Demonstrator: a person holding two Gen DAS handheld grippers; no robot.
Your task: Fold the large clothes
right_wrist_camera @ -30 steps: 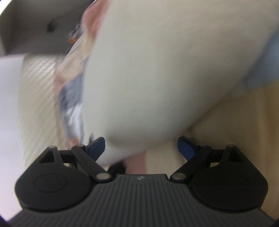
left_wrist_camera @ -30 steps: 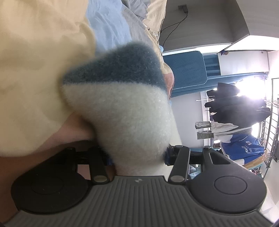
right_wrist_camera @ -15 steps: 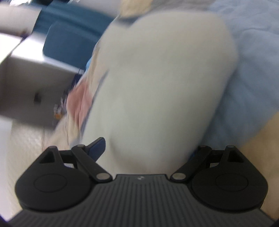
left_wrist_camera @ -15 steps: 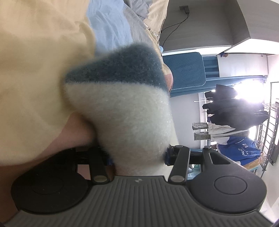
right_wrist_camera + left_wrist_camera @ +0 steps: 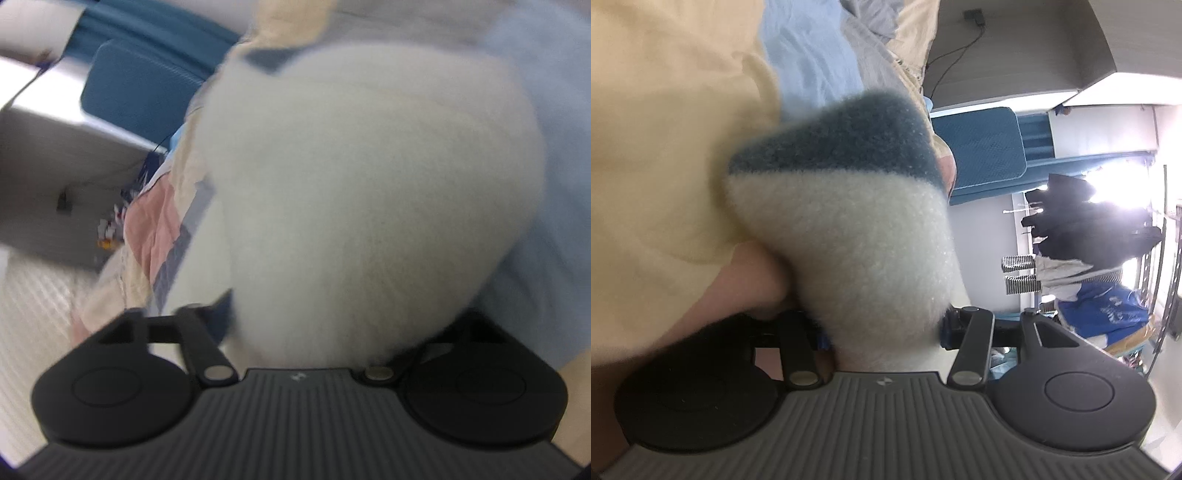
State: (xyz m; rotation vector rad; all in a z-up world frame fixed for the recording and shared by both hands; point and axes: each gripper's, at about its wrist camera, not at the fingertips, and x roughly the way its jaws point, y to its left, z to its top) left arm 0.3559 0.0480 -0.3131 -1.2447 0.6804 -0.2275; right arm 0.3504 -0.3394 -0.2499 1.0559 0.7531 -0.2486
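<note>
We see a bed spread with a pale yellow cover [image 5: 657,110] and a light blue sheet [image 5: 809,62], which fill the left wrist view's upper left; in the right wrist view the same blue sheet [image 5: 554,184] lies to the right. Beyond the bed's edge stands a blue padded chair [image 5: 979,151] against a grey wall [image 5: 1015,48], and farther off a rack of dark hanging clothes [image 5: 1082,225] in front of a bright window. A patchwork quilt of pink, cream and grey-blue squares [image 5: 155,229] drapes over the bed's side above a pale ribbed floor [image 5: 37,302]. Open room lies toward the chair and the floor; over the bed the views are crowded with cloth.

The fluffy cream fleece garment with a grey-blue band [image 5: 849,229] bulges up between both grippers, over the bed. Our left gripper [image 5: 882,328] has its jaws clamped on a thick fold of it. Our right gripper [image 5: 325,328] has just been closing its jaws on the cream fleece [image 5: 369,192], which fills the gap between them; the blur and the fleece hide whether the pads press on it.
</note>
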